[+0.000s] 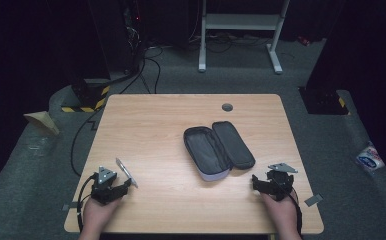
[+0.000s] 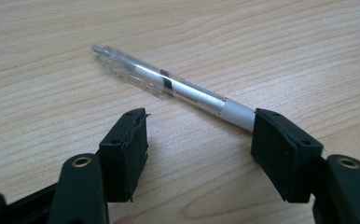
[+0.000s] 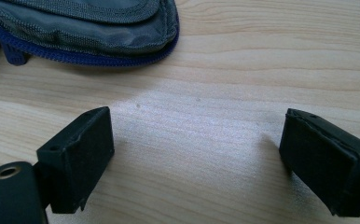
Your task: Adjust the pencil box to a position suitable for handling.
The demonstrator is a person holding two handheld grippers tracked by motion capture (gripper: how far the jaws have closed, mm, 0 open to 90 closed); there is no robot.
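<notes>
Work appears barely begun, judging from how things lie. A clear ballpoint pen (image 1: 125, 171) rests flat on the wooden tabletop (image 1: 171, 205) at about eight o'clock from the table's middle, just beside the left claw (image 1: 122, 184). In the left gripper view the pen (image 2: 169, 86) lies slantwise ahead of the spread jaws; its pale grip end sits at or behind the tip of the jaw at the view's right, and whether they touch I cannot tell. Nothing is pinched.

A dark pencil case (image 1: 218, 149) lies unzipped and splayed open near the centre, a little toward three o'clock, both halves apparently empty. The right claw (image 1: 259, 184) rests at about five o'clock, near the case but apart from it, jaws spread with only bare wood between them; the case's blue-zipped edge (image 3: 89, 32) sits beyond at roughly eleven o'clock in the right gripper view.

So the case is already open, which looks like the one step done. Left, I judge: closing on the pen, carrying it across, laying it inside, perhaps zipping shut.
</notes>
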